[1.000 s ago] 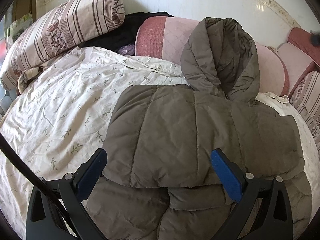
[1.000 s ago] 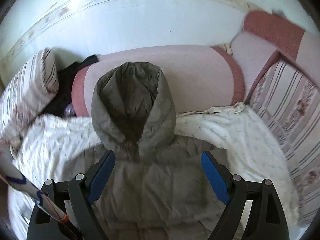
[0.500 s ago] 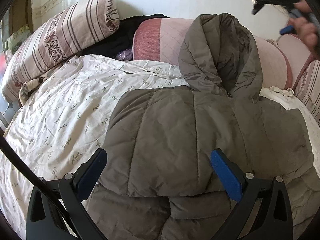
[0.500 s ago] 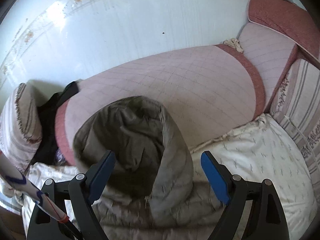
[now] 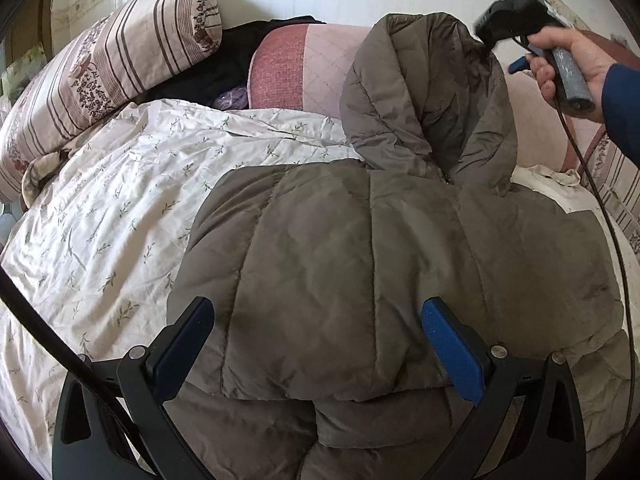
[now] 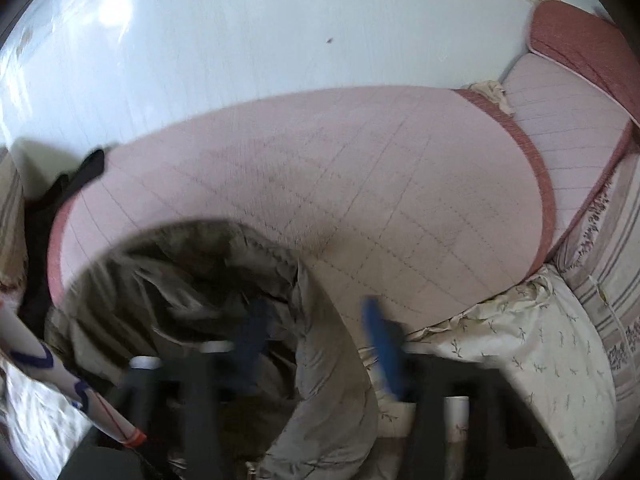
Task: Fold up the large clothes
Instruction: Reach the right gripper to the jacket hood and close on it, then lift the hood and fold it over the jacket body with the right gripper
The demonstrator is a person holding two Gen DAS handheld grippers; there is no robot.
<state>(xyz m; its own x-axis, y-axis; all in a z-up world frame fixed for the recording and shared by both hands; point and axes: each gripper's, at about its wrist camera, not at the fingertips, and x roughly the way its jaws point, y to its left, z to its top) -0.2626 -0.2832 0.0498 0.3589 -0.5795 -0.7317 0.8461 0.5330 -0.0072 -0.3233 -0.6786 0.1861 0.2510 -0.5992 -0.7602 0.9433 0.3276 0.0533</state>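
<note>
Two grippers work over an olive-brown quilted jacket (image 5: 360, 260) that lies on a bed covered with a cream sheet (image 5: 100, 220) printed with small sprigs.

Nearest to me, in the left wrist view, the left gripper (image 5: 316, 308) hangs just above the jacket's lower half. Its blue-padded fingers (image 5: 448, 344) are spread wide and hold nothing. The jacket's body lies flat between and beyond them, with a folded edge running across just below the fingertips and more of the padded fabric underneath it.

Further off, the jacket's hood (image 5: 424, 92) stands up, leaning against a pink quilted cushion (image 5: 320, 60) with a darker red end. At the hood's peak is the right gripper (image 6: 316, 332), held in the person's right hand (image 5: 568, 64), which comes out of a dark blue sleeve (image 5: 624, 116). A thin black cable (image 5: 616, 260) trails down from it along the right edge.

The right wrist view is blurred. In it, the right gripper's fingers are closing on the rim of the hood, with the rim between them.

To the far left, a striped, flowered pillow (image 5: 100, 68) lies on the bed, with dark clothing (image 5: 224, 64) bunched between it and the cushion. Behind everything is a pale, glossy wall (image 6: 240, 40).
</note>
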